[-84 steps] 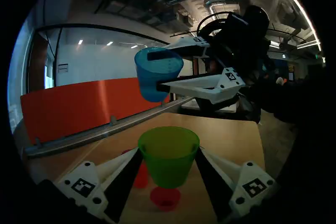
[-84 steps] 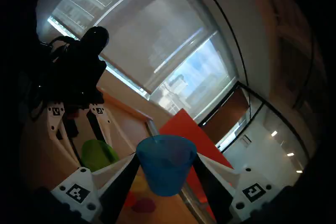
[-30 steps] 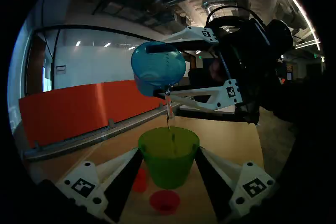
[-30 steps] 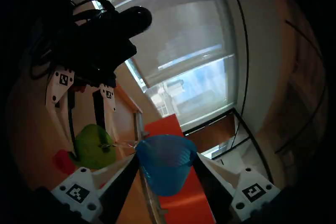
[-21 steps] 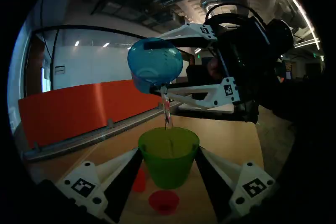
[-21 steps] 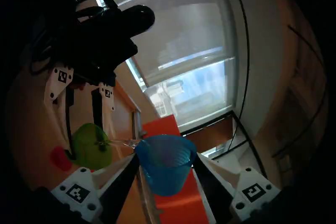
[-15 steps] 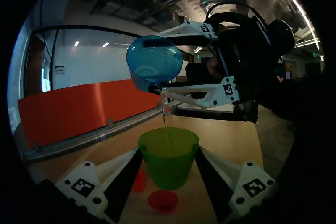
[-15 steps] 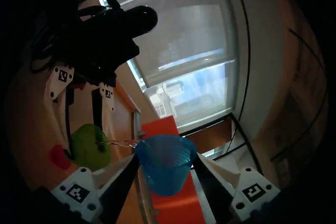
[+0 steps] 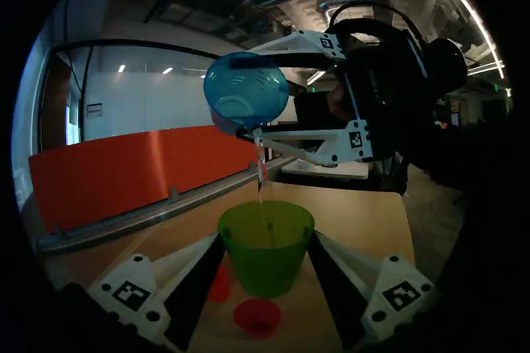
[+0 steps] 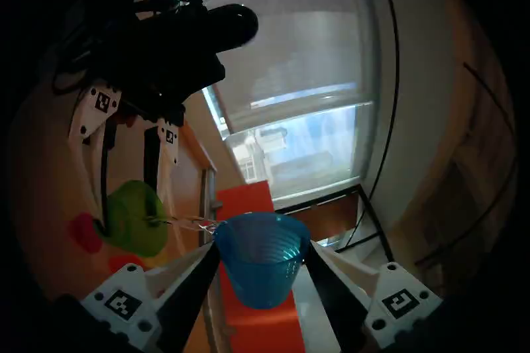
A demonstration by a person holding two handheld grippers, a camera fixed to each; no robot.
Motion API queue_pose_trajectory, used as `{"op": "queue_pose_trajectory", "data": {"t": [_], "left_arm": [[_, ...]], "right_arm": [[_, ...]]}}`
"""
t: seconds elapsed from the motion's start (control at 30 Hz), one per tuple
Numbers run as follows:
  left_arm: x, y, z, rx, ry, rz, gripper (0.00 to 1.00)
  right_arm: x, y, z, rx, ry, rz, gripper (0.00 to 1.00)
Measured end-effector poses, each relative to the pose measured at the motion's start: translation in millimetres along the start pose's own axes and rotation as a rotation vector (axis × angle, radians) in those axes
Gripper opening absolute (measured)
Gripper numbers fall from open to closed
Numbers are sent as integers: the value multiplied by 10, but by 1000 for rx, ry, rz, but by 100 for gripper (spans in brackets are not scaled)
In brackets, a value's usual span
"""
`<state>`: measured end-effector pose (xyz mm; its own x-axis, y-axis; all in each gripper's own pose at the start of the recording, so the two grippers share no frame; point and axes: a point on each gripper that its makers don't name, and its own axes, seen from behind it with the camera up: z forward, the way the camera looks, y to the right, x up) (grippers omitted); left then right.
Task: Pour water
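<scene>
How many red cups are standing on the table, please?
2. The front red cup sits on the table below the green cup; the back red cup peeks out left of it. Others may be hidden.

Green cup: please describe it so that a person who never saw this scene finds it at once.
Above the wooden table, the left gripper holds the green cup upright between its fingers. It alone is green and catching water; the blue cup tilts above it, and the red cups sit below.

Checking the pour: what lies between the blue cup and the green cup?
A thin stream of water, running from blue cup into green cup; left gripper view.
</scene>
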<state>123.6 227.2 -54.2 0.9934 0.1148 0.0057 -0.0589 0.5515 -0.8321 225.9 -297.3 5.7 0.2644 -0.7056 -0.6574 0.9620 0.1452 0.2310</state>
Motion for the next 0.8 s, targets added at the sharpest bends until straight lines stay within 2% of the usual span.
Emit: {"op": "queue_pose_trajectory", "data": {"t": [0.8], "left_arm": [[37,46,-29,-6,8,5,85]], "right_arm": [[75,177,-27,-36,2,-109,90]]}}
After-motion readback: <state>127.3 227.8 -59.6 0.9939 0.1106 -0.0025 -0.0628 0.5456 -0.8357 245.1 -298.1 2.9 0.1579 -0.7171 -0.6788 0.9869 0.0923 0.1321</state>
